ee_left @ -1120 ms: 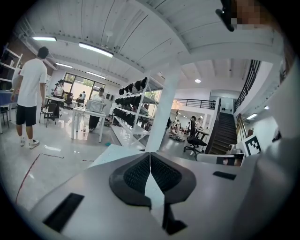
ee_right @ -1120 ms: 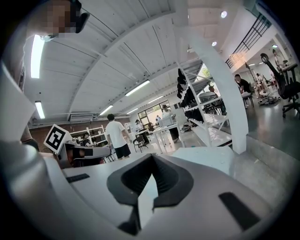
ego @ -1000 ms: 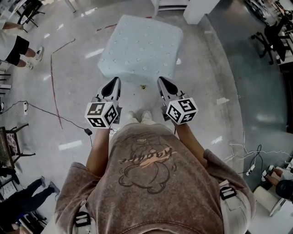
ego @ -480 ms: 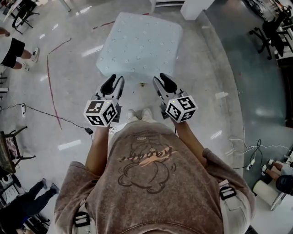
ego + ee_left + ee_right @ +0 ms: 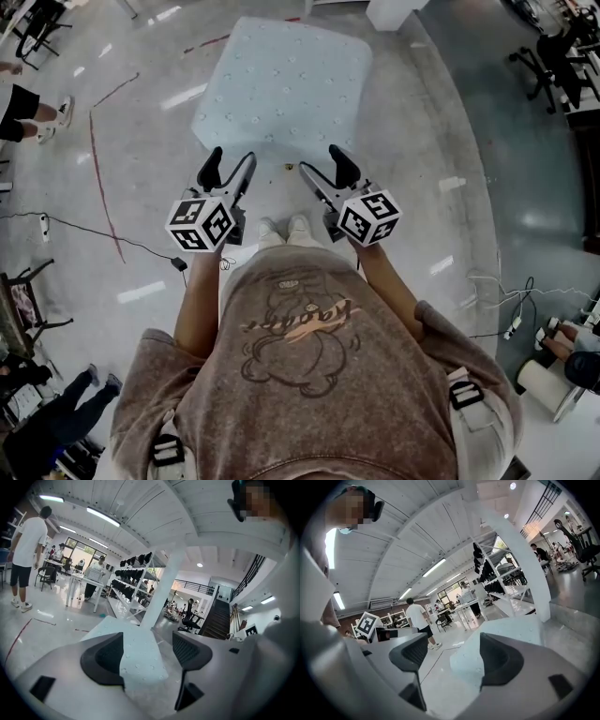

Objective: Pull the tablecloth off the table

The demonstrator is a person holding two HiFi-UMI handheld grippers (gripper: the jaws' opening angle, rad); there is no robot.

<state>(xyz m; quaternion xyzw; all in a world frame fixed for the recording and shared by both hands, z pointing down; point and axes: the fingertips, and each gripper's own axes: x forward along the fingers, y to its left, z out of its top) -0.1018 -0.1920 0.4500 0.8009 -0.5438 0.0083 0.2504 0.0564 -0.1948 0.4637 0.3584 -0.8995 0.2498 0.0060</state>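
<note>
Pale dotted tablecloth (image 5: 281, 84) amid glossy grey floor (image 5: 422, 187); racks (image 5: 133, 573), perhaps shoes, beyond

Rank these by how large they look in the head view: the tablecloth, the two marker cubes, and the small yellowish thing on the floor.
1. Tablecloth.
2. Left marker cube and right marker cube: they look alike, and both are nearer the camera.
3. Small yellowish thing.

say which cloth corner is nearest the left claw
The near-left corner, ahead of the left claw, whose empty jaws have just been opening; the others lie farther.
</note>
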